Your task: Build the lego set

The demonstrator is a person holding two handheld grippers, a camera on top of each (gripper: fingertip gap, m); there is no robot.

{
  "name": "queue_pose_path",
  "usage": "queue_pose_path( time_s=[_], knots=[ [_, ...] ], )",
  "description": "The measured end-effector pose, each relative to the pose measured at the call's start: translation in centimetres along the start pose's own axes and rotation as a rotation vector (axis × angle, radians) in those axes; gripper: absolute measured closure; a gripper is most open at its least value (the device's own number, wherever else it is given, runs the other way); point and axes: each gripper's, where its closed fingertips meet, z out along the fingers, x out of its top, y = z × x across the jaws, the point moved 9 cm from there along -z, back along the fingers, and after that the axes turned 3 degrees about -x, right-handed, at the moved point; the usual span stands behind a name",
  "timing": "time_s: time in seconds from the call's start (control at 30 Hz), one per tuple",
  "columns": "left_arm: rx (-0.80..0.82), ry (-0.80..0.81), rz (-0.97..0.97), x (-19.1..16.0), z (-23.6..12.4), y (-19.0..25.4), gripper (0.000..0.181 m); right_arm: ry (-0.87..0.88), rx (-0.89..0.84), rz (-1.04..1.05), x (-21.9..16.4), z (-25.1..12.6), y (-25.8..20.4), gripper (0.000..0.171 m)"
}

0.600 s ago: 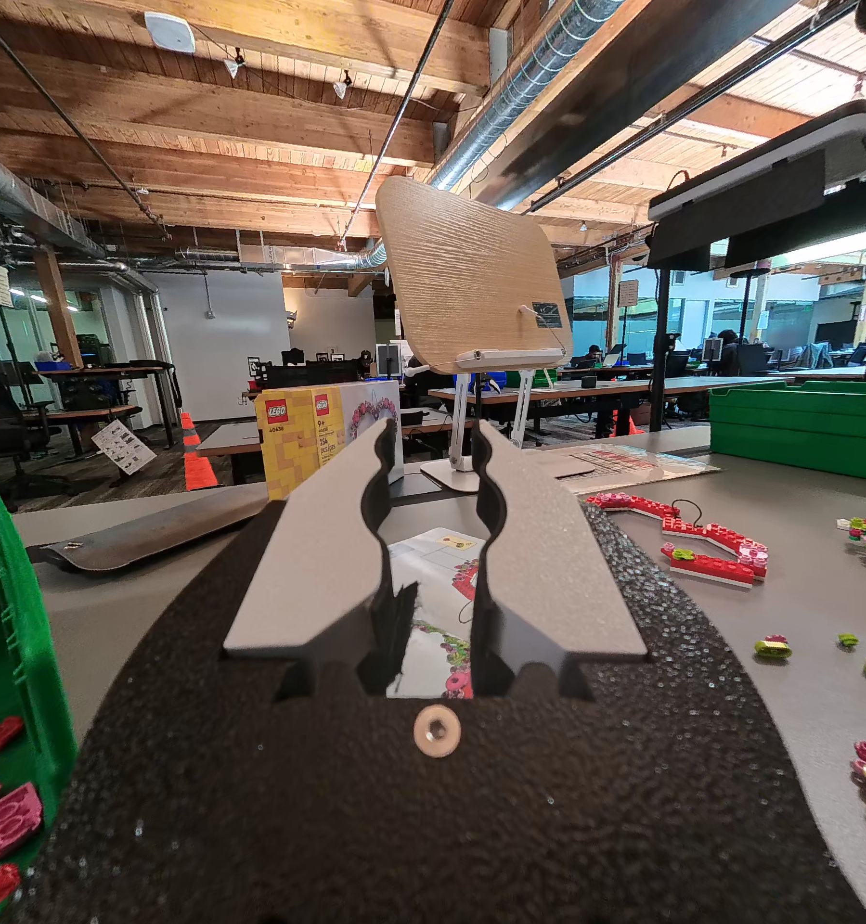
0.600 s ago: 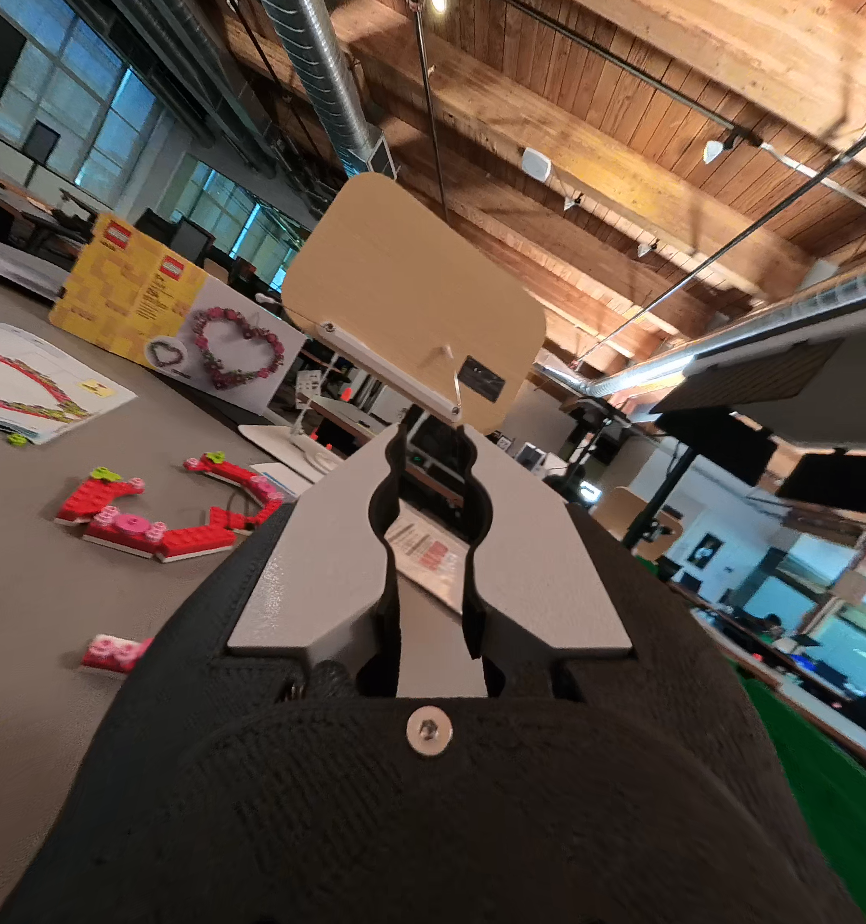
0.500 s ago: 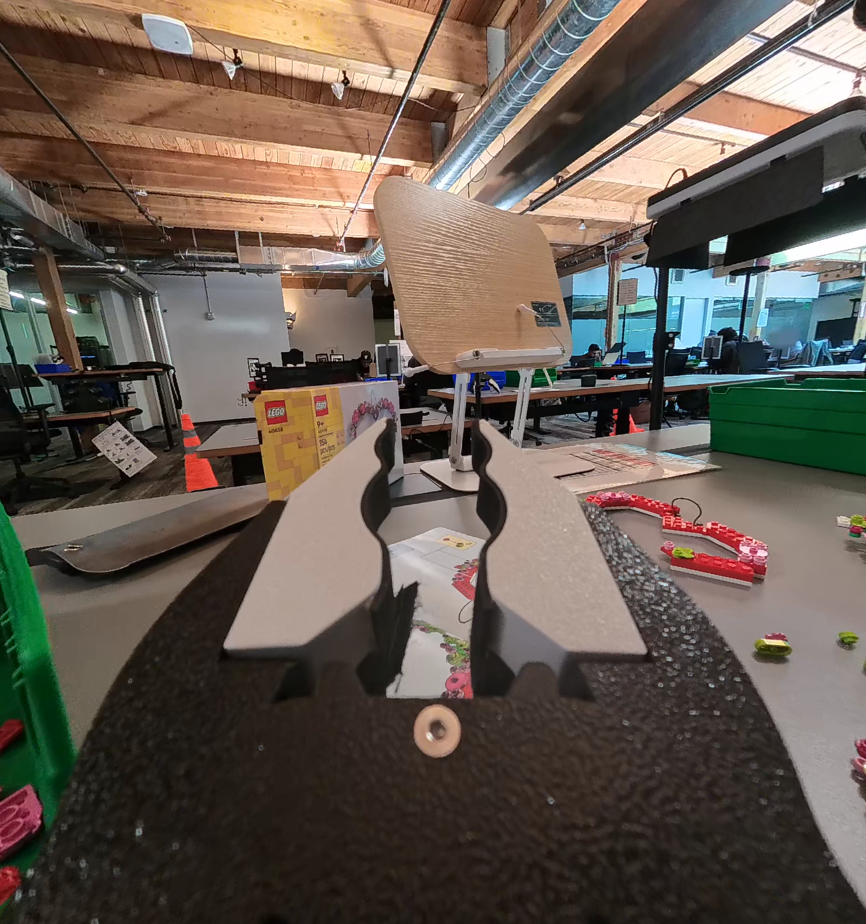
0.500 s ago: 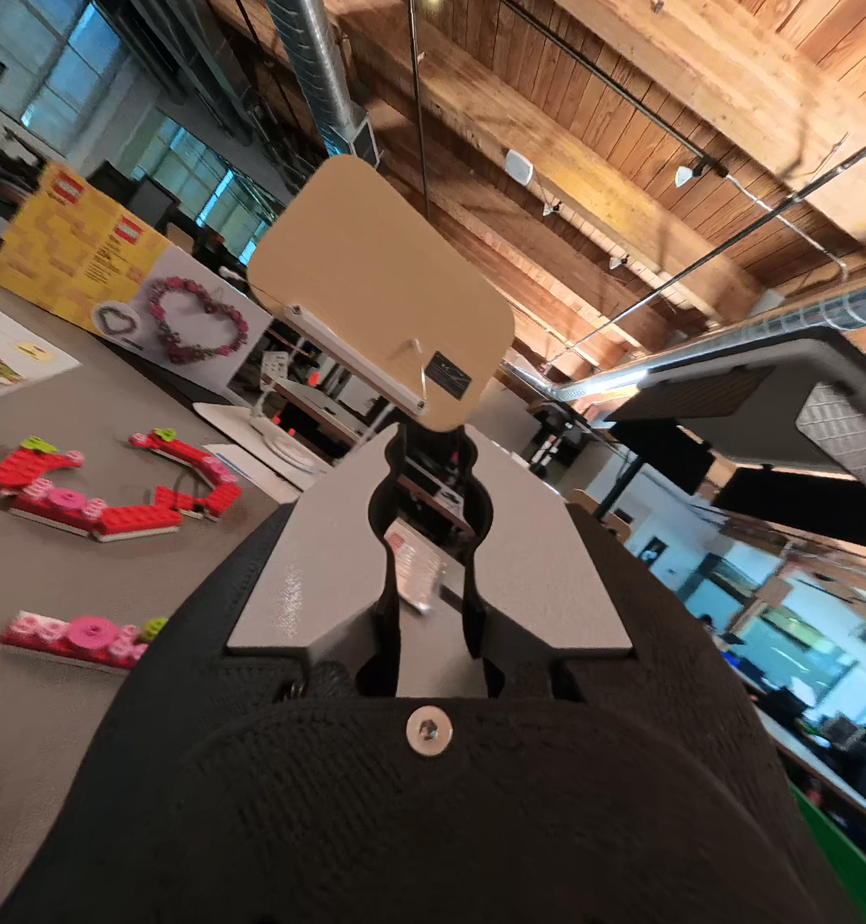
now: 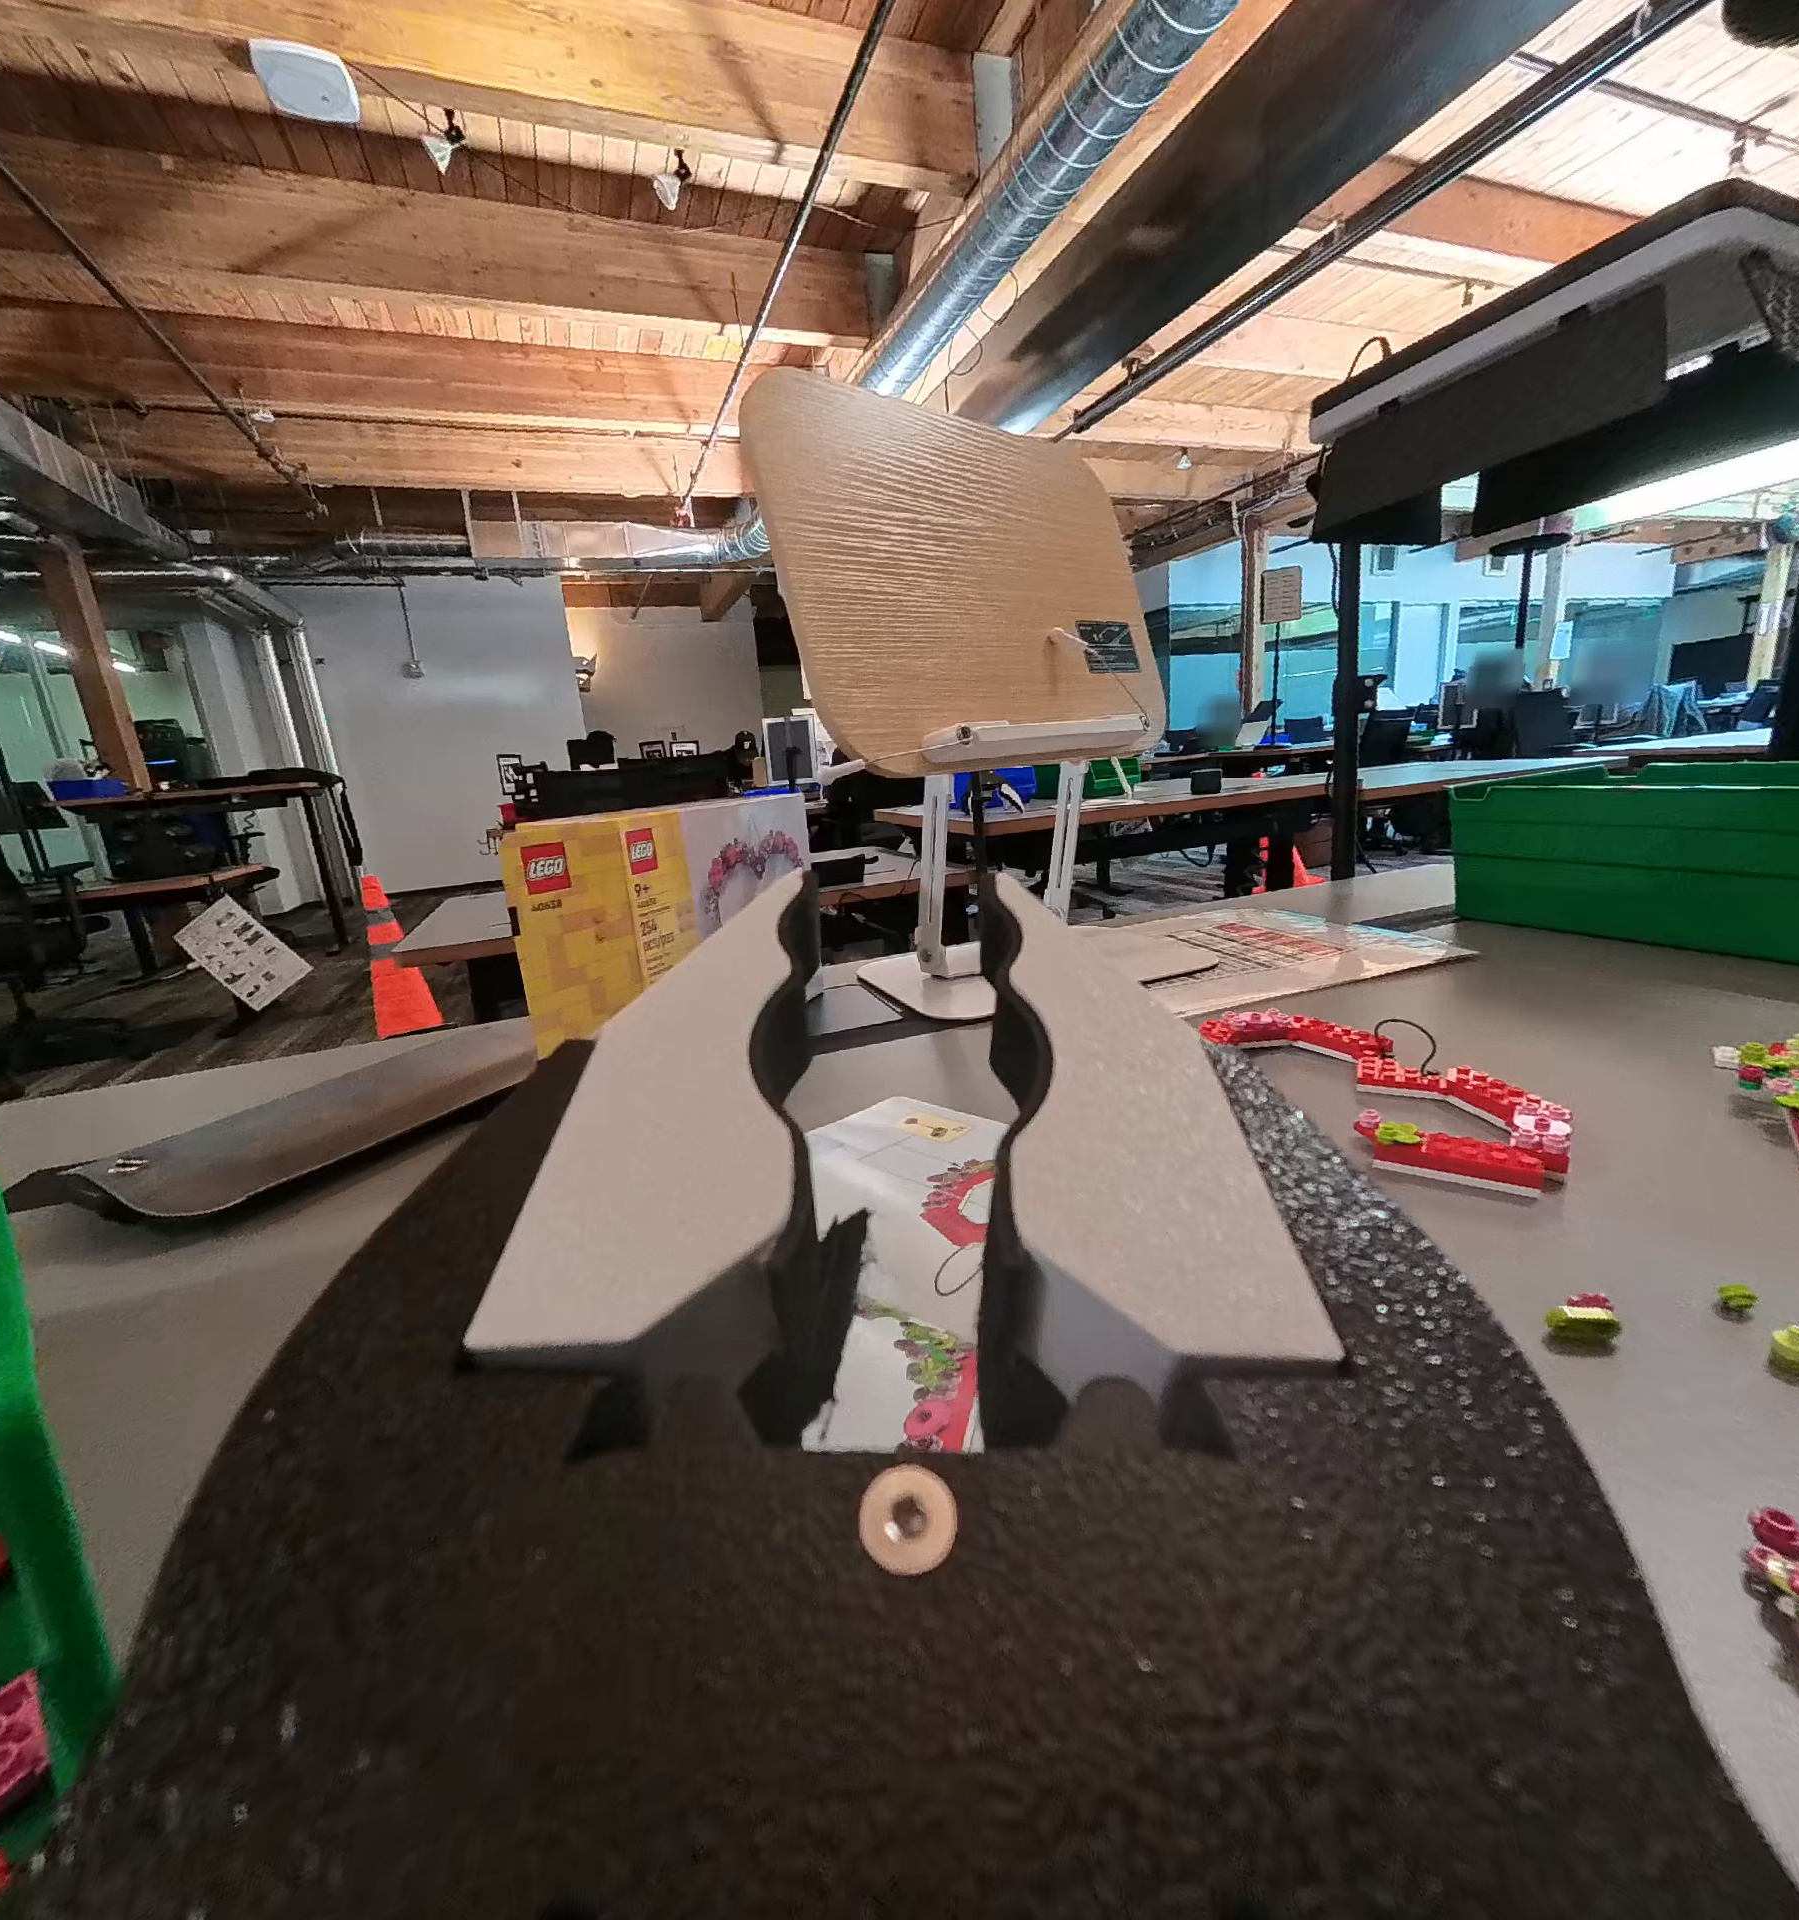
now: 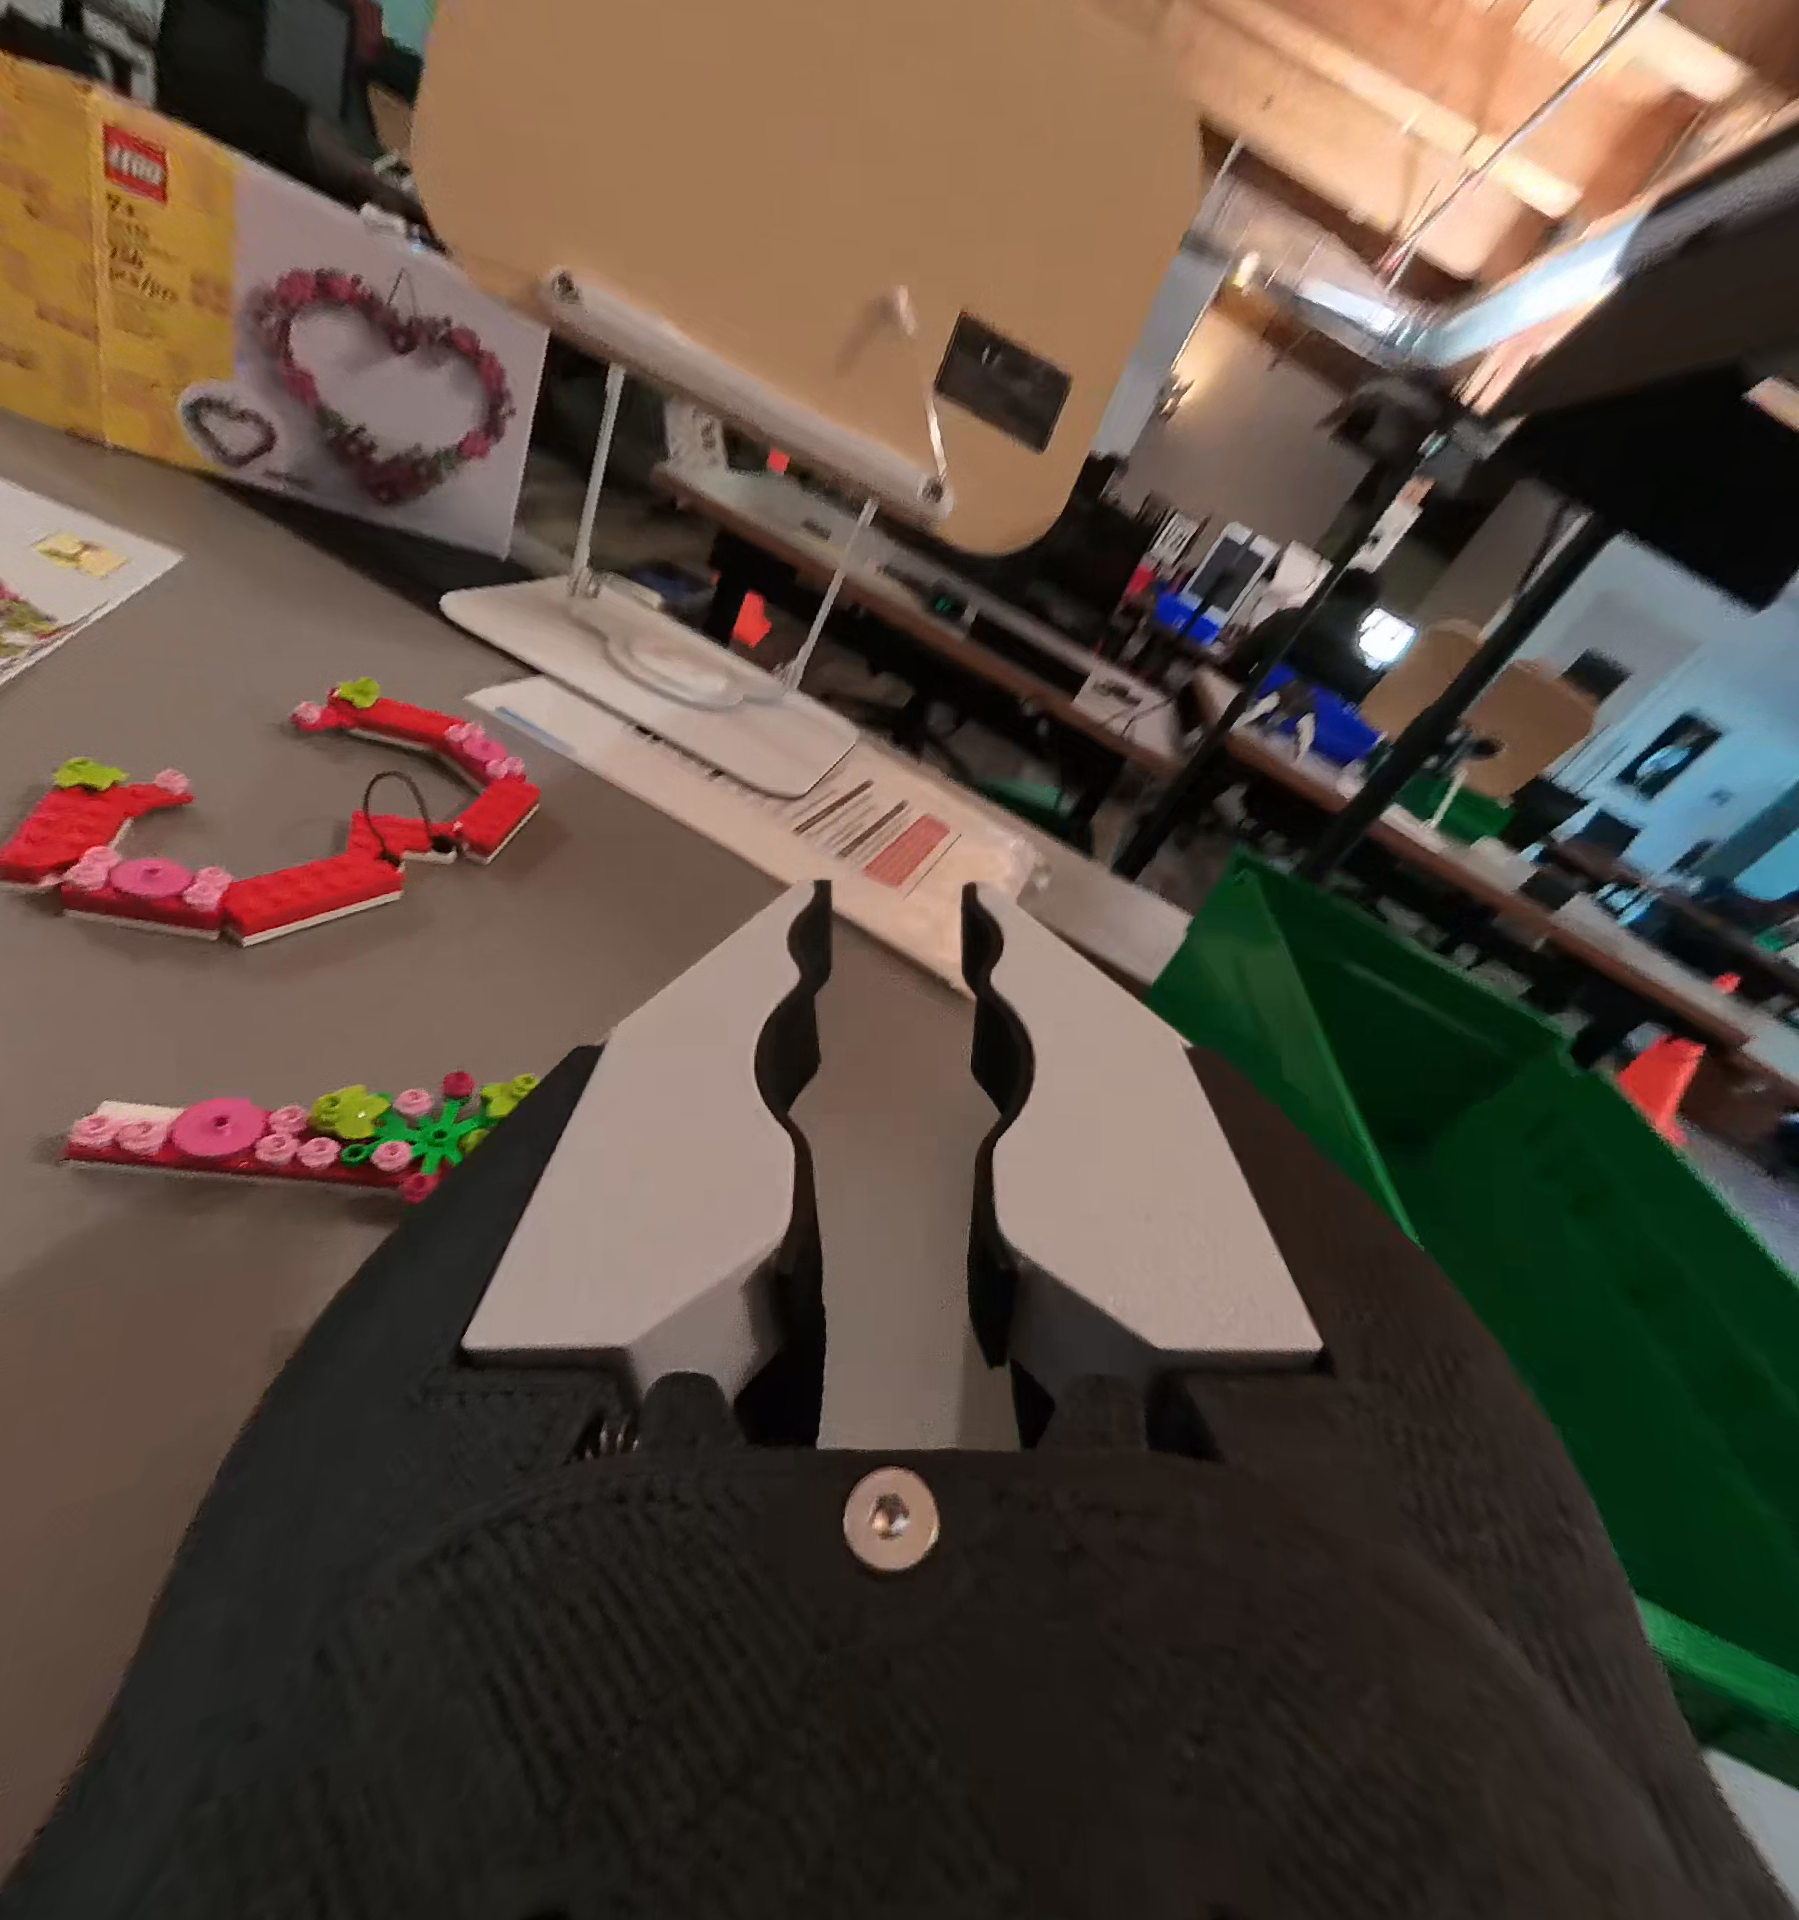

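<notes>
Red heart-frame segments are lying flat on the grey counter at ten o'clock from the right tongs, likely spread for easy picking. Both the right and left tongs are gaping part-open, gripping nothing. A flower-studded strip is sitting at nine o'clock; the instruction booklet is lying under the left tongs for reference.

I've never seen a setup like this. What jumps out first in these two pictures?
Probably the red brick heart frame lying half-built on the grey table, with a flowered strip nearer the camera. Behind it a wooden book stand stands empty beside the yellow set box. Each view looks out between the open fingers of a hand-held gripper, left and right, both holding nothing.
</notes>
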Motion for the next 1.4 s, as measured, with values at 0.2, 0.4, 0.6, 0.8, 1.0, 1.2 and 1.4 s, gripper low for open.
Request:
queue_pose_path(
  time_s=[0.2,0.4,0.6,0.8,1.0,1.2,1.4],
  knots=[
    [0.002,-0.001,0.002,0.0,0.0,0.0,0.153,-0.264,0.299,0.258,1.0,4.0,-2.3,0.140],
    [-0.009,0.005,0.012,0.1,0.1,0.2,0.154,-0.540,0.683,0.282,3.2,13.2,-8.2,0.136],
    [-0.019,0.010,0.055,0.4,0.1,0.6,0.153,-0.884,0.767,0.199,1.6,20.3,-11.2,0.132],
    [-0.032,0.017,0.072,0.6,0.1,0.9,0.153,-1.049,0.766,0.128,1.3,22.4,-12.0,0.144],
    [-0.047,0.018,0.092,0.6,0.2,1.2,0.153,-1.146,0.755,-0.010,1.6,22.8,-12.4,0.141],
    [-0.048,0.020,0.106,0.7,0.2,1.3,0.153,-1.228,0.728,-0.066,1.2,23.3,-11.9,0.134],
    [-0.050,0.019,0.112,0.7,0.2,1.3,0.153,-1.258,0.766,-0.031,0.6,23.8,-11.9,0.145]
  ],
)
